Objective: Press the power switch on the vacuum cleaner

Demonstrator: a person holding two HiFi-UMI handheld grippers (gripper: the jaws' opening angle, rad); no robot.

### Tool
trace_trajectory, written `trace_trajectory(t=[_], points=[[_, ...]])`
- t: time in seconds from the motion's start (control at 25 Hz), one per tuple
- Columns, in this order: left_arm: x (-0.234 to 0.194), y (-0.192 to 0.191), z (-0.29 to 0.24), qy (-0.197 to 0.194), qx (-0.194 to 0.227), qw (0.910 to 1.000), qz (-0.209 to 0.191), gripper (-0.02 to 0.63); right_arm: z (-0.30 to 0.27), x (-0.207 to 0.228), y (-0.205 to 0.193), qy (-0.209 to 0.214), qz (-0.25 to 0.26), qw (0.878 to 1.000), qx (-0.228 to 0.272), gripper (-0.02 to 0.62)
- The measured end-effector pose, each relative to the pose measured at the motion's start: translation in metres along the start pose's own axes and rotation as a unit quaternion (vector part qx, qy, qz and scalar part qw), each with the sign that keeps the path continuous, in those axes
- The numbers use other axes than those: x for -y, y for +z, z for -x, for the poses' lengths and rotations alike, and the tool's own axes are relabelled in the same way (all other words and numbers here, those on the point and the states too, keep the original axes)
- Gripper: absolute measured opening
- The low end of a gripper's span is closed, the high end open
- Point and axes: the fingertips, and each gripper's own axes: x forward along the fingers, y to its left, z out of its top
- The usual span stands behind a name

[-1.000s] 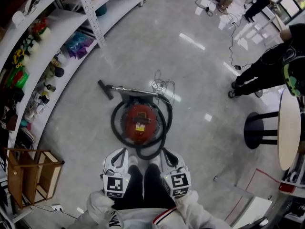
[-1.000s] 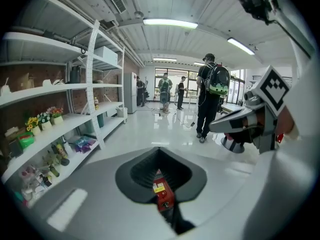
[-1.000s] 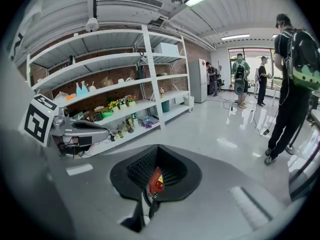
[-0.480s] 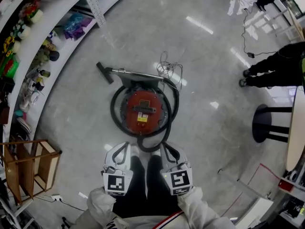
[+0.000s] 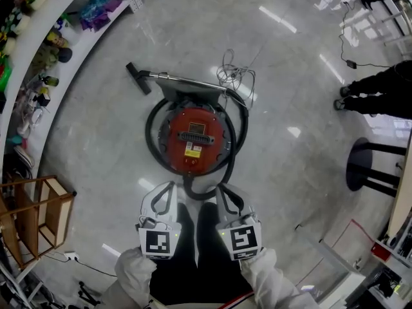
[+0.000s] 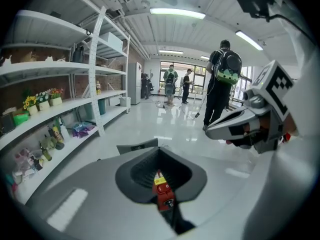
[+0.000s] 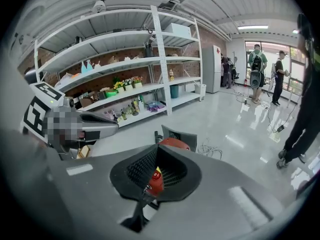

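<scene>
Left tool [image 5: 166, 188] and right tool [image 5: 223, 190] seem closed on nothing, hanging near the vacuum cleaner [image 5: 195, 137], open floor [image 5: 290, 76] around it.

The vacuum cleaner [image 5: 195, 140] sits on the floor [image 5: 96, 140]; shelves [image 5: 38, 50] to its left; stool [image 5: 358, 166] to its right.

Floor [image 5: 96, 147]: we recorded polished grey, glossy, mirroring the ceiling lights. Vacuum cleaner [image 5: 195, 137]: red shell, smooth and shiny. Its hose [image 5: 152, 148] looked like matt black plastic, and its wand [image 5: 187, 80] like bright bare metal. Rack [image 5: 32, 214] by the shelves [image 5: 67, 47]: unpainted wood. The shelves themselves were flat matt white. Left gripper [image 5: 165, 187] and right gripper [image 5: 222, 189]: matt pale-grey plastic, with darker finely ridged lining inside. Sleeves [image 5: 132, 269]: white cloth, creased.
</scene>
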Motion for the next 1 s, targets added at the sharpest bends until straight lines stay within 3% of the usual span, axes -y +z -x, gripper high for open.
trace_trajectory(t=[0.52, 1.0], points=[[-0.005, -0.044, -0.031, 0.006, -0.027, 0.9994, 0.018, -0.002, -0.048, 0.006, -0.029, 0.014, -0.007, 1.0, -0.022, -0.002], [-0.009, -0.049, -0.04, 0.003, -0.027, 0.9993, 0.026, -0.002, -0.086, -0.001, -0.052, 0.024, -0.008, 0.999, -0.044, -0.002]])
